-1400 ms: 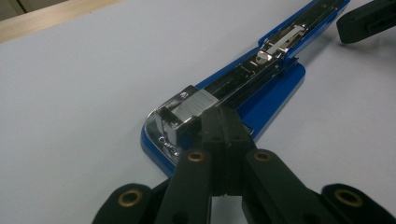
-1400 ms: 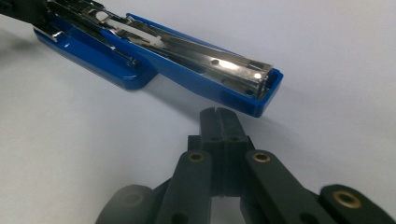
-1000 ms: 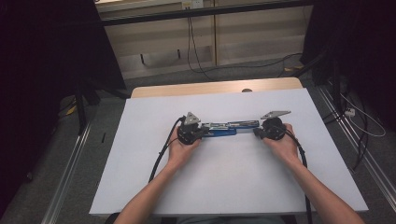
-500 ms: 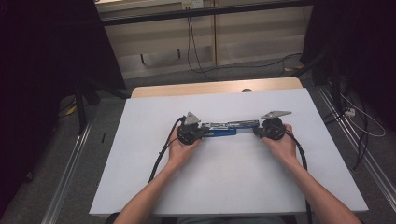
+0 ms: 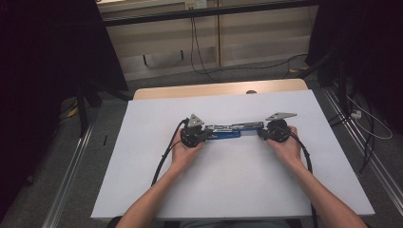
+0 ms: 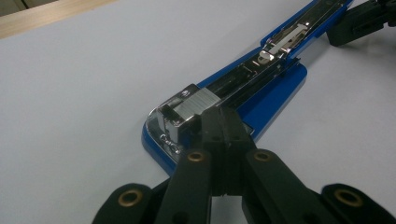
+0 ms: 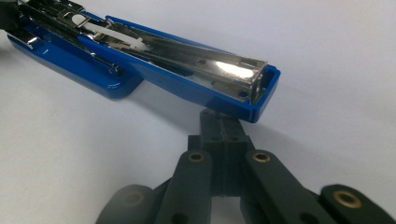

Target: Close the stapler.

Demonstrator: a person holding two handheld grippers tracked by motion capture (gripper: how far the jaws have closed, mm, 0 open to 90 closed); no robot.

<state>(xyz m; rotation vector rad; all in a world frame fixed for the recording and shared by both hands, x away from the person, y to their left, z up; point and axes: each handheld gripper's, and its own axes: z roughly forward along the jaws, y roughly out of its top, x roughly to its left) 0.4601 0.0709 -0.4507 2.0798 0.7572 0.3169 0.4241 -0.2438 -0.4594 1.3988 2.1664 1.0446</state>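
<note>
A blue stapler [image 5: 228, 130] lies swung open flat in the middle of the white tabletop [image 5: 237, 185], its chrome staple channel facing up. In the high view my left gripper [image 5: 205, 133] is at the stapler's left end and my right gripper [image 5: 260, 132] at its right end, each held by a hand. In the left gripper view the shut jaws of the left gripper [image 6: 219, 119] touch the chrome head over the stapler's blue base [image 6: 275, 93]. In the right gripper view the shut jaws of the right gripper [image 7: 223, 123] sit against the underside of the stapler's raised blue arm [image 7: 187, 60]. Nothing is between either pair of jaws.
A wooden strip [image 5: 218, 89] runs along the table's far edge. Metal rails [image 5: 71, 175] flank the table on the floor, with cables [image 5: 366, 123] at the right and behind. Black cables trail from both grippers toward the near edge.
</note>
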